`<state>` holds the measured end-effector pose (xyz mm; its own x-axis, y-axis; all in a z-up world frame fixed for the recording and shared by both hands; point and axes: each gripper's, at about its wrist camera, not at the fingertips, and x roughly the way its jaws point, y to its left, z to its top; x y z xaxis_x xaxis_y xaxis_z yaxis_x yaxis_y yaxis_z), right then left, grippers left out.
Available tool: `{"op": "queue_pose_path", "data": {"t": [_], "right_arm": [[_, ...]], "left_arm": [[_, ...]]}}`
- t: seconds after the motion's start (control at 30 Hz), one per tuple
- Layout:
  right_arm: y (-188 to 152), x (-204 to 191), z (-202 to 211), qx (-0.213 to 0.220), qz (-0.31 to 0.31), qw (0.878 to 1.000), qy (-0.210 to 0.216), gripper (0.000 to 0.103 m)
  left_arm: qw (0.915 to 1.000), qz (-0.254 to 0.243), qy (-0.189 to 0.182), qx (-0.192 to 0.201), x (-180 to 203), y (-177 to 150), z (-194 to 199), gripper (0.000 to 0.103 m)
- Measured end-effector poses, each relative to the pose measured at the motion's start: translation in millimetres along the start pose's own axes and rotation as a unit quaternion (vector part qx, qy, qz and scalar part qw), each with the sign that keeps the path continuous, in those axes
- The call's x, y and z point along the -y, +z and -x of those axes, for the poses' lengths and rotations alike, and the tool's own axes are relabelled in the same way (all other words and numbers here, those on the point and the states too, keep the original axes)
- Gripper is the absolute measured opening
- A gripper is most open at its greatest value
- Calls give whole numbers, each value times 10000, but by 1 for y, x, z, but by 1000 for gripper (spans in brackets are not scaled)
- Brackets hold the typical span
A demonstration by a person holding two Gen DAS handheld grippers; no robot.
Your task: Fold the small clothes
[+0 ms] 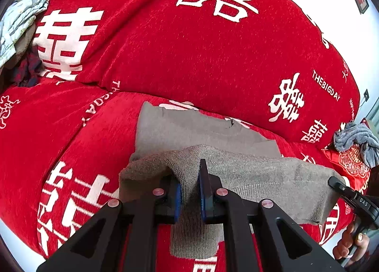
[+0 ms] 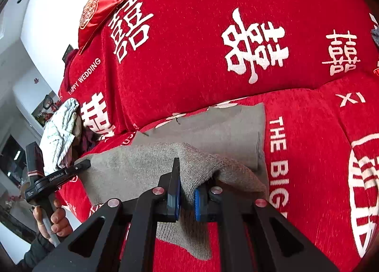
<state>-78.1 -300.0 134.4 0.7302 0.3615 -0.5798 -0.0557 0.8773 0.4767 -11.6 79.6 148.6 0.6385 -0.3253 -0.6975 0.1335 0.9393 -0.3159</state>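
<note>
A small grey knitted garment (image 1: pixel 248 177) lies on the red sofa seat, its near edge lifted off the cushion. My left gripper (image 1: pixel 190 177) is shut on the left part of that raised edge, the knit pinched between its blue pads. My right gripper (image 2: pixel 186 184) is shut on the right part of the same garment (image 2: pixel 142 167). The far half of the garment (image 2: pixel 213 127) lies flat on the seat. Each view shows the other gripper at the opposite end of the lifted edge: the right gripper (image 1: pixel 336 183) and the left gripper (image 2: pixel 84 165), each held by a hand.
The red sofa cover (image 1: pixel 177 46) with white lettering fills both views. A pale crumpled cloth pile (image 1: pixel 19 23) sits at the left end of the sofa; a grey-blue cloth (image 1: pixel 357 140) lies on a red cushion (image 1: pixel 353 160) at the right. Another red cushion (image 2: pixel 101 4) leans on the backrest.
</note>
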Motion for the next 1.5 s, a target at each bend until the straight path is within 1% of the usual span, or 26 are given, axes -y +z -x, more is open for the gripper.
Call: {"op": "queue_pose_path", "data": {"t": [0.37, 0.57, 0.73, 0.83, 1.07, 1.2, 1.33, 1.5], "right_arm": [[31, 7, -25, -93, -163, 9998, -109, 9], [44, 8, -41, -189, -114, 9996, -199, 9], [51, 19, -64, -324, -182, 9988, -313, 9], [55, 23, -76, -372, -210, 9984, -359, 9], [64, 43, -121, -645, -311, 9955, -621, 9], [66, 54, -146, -818, -355, 9928, -801, 9], [66, 61, -162, -910, -356, 9909, -926, 9], [63, 73, -181, -1053, -421, 9881, -1036, 9]], "left_arm": [[9999, -64, 68, -106, 9, 32, -24, 13], [9997, -68, 113, -212, 10, 44, -43, 13], [9989, -59, 198, -412, 6, 50, -67, 13], [9987, -35, 228, -463, 5, 53, -79, 13], [9960, -34, 451, -775, -1, 63, -130, 13], [9933, -166, 609, -963, 0, 62, -159, 13], [9920, -130, 593, -1105, -3, 63, -182, 13], [9895, 63, 488, -1362, -16, 59, -205, 14]]}}
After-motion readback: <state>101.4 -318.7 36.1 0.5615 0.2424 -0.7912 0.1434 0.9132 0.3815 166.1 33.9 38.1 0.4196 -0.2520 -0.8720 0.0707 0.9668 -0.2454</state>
